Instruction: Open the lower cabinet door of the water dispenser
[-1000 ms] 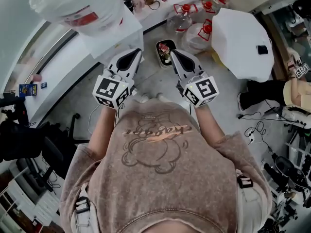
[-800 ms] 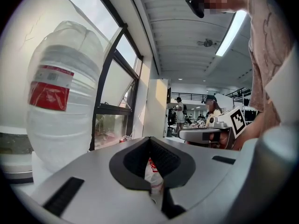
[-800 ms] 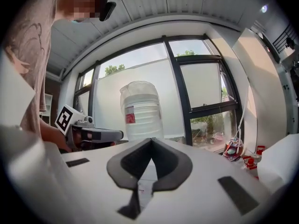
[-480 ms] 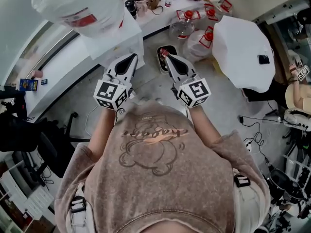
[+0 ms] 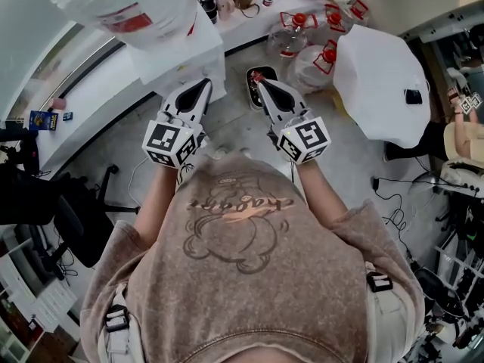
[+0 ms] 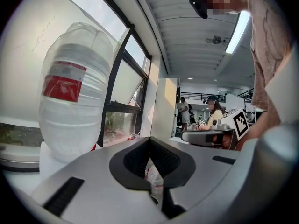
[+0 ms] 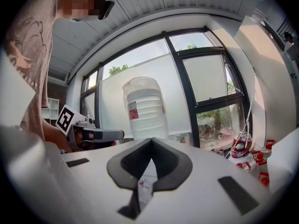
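The water dispenser [image 5: 185, 48] is a white box at the top left of the head view, with a big clear bottle [image 5: 125, 6] bearing a red label on top. Its lower cabinet door is hidden from above and shows in no view. My left gripper [image 5: 204, 86] is shut and empty, with its tip just below the dispenser's near corner. My right gripper [image 5: 261, 84] is also shut and empty, a hand's width to the right. The bottle [image 6: 74, 106] fills the left gripper view beyond the left gripper [image 6: 149, 140]. In the right gripper view the bottle [image 7: 145, 108] stands ahead of the right gripper [image 7: 151, 140].
Several clear jugs with red caps [image 5: 306, 40] stand on the floor beyond the grippers. A dark tray [image 5: 255, 95] lies between the gripper tips. A large white rounded cover [image 5: 378, 74] is at the right, cables [image 5: 393, 199] trail behind it, and an office chair [image 5: 68, 229] is at the left.
The right gripper has edged slightly left, closer to the left one. Both stay shut, and the head view has shifted a little.
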The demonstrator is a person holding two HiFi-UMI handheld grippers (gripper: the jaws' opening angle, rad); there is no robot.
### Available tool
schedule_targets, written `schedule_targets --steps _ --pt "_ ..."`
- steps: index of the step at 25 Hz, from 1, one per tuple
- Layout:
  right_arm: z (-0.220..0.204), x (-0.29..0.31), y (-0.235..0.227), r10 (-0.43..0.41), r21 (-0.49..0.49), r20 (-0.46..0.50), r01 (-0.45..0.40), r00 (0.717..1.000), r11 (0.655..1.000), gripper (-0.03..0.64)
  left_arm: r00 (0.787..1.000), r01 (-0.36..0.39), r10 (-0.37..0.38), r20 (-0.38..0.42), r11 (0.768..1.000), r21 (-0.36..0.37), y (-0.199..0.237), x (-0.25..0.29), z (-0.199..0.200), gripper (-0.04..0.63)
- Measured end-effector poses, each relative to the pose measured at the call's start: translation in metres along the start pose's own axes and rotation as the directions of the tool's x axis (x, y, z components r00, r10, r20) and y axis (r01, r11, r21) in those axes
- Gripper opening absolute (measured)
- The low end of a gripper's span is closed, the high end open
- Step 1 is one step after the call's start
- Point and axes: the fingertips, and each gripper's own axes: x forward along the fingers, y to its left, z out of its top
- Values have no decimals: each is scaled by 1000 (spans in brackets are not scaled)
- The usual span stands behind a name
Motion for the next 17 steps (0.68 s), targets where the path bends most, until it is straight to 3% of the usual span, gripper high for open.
schedule_targets --steps 17 --pt "-1 6 3 41 -25 -27 -42 999 999 5 1000 -14 14 7 1000 -17 0 6 2 17"
